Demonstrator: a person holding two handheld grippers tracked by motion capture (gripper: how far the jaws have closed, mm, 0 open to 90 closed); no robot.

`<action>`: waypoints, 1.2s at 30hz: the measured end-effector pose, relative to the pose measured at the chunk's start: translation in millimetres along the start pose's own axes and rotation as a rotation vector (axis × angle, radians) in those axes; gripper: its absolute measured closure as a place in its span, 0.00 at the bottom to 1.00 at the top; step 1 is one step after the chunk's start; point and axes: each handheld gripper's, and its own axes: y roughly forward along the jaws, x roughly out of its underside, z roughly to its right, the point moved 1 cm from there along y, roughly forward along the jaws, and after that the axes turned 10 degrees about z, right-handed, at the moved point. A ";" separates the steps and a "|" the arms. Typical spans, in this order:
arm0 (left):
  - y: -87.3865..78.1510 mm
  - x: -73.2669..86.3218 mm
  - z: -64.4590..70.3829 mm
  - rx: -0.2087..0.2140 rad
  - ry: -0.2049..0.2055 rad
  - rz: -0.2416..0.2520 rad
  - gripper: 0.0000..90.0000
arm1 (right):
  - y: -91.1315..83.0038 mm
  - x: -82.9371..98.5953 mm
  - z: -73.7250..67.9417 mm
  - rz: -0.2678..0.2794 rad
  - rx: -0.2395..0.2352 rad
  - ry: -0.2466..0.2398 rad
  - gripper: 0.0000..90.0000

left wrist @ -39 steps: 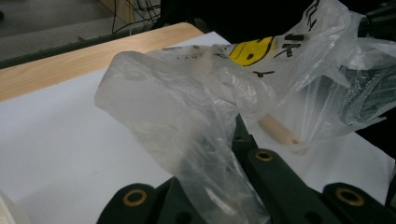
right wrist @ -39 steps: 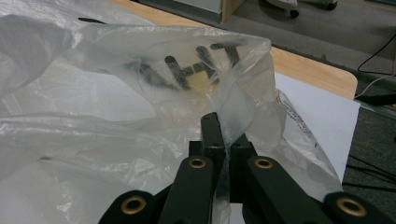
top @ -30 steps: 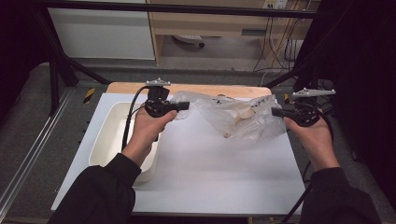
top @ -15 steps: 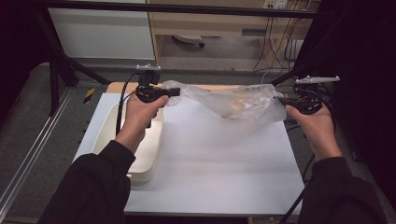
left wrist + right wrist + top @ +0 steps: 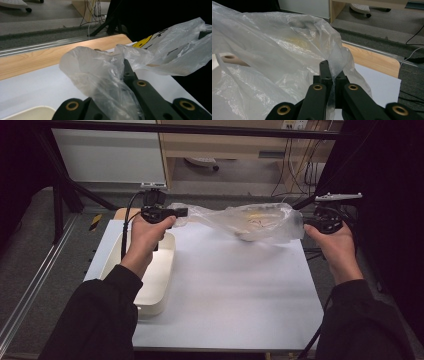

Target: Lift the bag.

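The left hand-held gripper (image 5: 184, 212) clamps one end of the plastic bag (image 5: 250, 221), the right hand-held gripper (image 5: 306, 222) pinches the other. The bag hangs stretched between them above the desk (image 5: 240, 290), with a white tub (image 5: 160, 270) below the left one.

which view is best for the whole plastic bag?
High view: the plastic bag shows end to end, stretched above the table between the left tongs and right tongs. Left gripper view shows its bunched end and yellow print; right gripper view, a pinched fold up close.
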 end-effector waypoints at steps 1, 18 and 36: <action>-0.3 -0.1 -1.0 -0.002 -0.003 0.002 1.00 | 0.7 -0.7 -0.4 0.000 0.000 -0.003 1.00; 1.4 -33.5 -22.4 -0.061 0.018 0.076 1.00 | 37.5 -36.4 1.2 0.046 0.022 -0.002 1.00; -23.0 6.5 -8.9 0.026 0.043 0.003 1.00 | 33.6 -29.2 -2.1 0.008 0.004 -0.038 1.00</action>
